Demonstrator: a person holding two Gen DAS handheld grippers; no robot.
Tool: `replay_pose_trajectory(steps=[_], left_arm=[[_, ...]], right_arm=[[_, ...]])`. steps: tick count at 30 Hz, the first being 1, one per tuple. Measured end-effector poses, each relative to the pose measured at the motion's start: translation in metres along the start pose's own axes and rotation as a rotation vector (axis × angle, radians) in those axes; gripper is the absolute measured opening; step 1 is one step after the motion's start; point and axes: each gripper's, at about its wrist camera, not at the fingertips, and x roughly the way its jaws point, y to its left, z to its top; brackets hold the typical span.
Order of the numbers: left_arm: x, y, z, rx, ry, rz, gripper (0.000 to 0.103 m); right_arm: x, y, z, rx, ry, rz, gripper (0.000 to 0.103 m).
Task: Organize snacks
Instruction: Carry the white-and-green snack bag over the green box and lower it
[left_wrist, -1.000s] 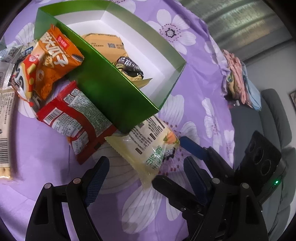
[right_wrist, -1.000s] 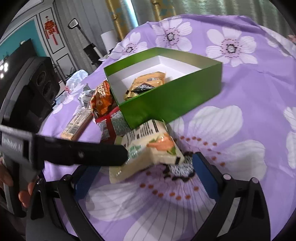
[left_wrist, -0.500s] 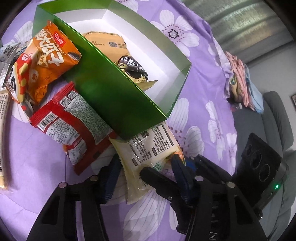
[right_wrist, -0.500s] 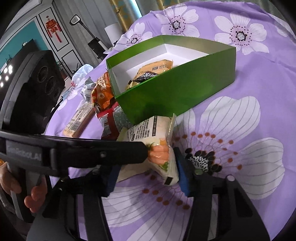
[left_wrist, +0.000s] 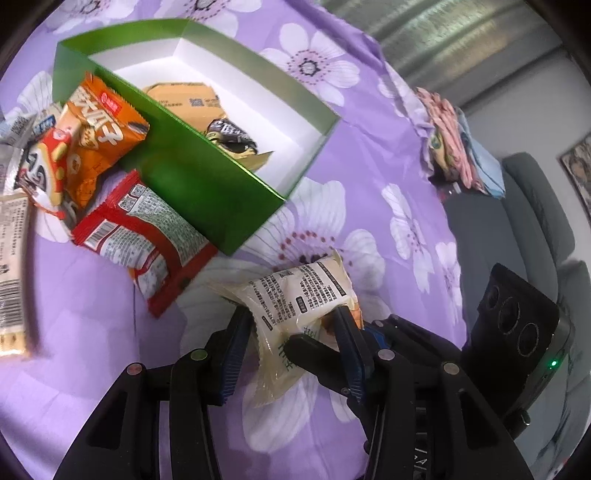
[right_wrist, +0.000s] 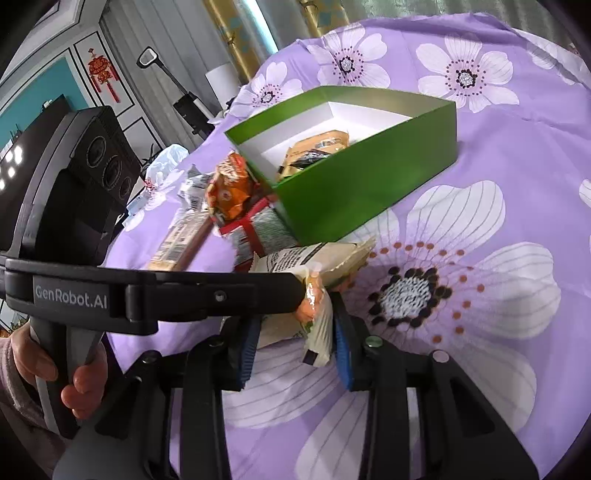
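A pale yellow snack packet (left_wrist: 295, 299) is pinched from two sides, just in front of the green box (left_wrist: 192, 184). My left gripper (left_wrist: 291, 332) is shut on it. My right gripper (right_wrist: 295, 332) is shut on the same packet (right_wrist: 317, 325), and its fingers cross the left gripper's. The green box (right_wrist: 369, 192) is open with a white inside and holds a tan packet (left_wrist: 184, 99) and a dark packet (left_wrist: 231, 134).
Outside the box's left wall lie an orange packet (left_wrist: 99, 136), a red packet (left_wrist: 147, 243) and several pale packets (left_wrist: 14, 236) on the purple flowered cloth (left_wrist: 369, 229). Folded clothes (left_wrist: 454, 147) sit at the cloth's far right edge. A grey sofa (left_wrist: 535, 221) stands beyond.
Both grippers closed on the pale yellow packet, which lay flat a second ago. It is now squeezed and lifted slightly off the cloth, away from the box's corner.
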Motion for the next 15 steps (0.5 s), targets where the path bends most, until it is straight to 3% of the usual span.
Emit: replay_pose_trajectory(steps=[15], left_arm=[[-0.054, -0.034, 0.002, 0.157, -0.118, 0.016, 0.047]], right_arm=[[-0.04, 0.042, 0.012, -0.065, -0.105, -0.031, 0.036]])
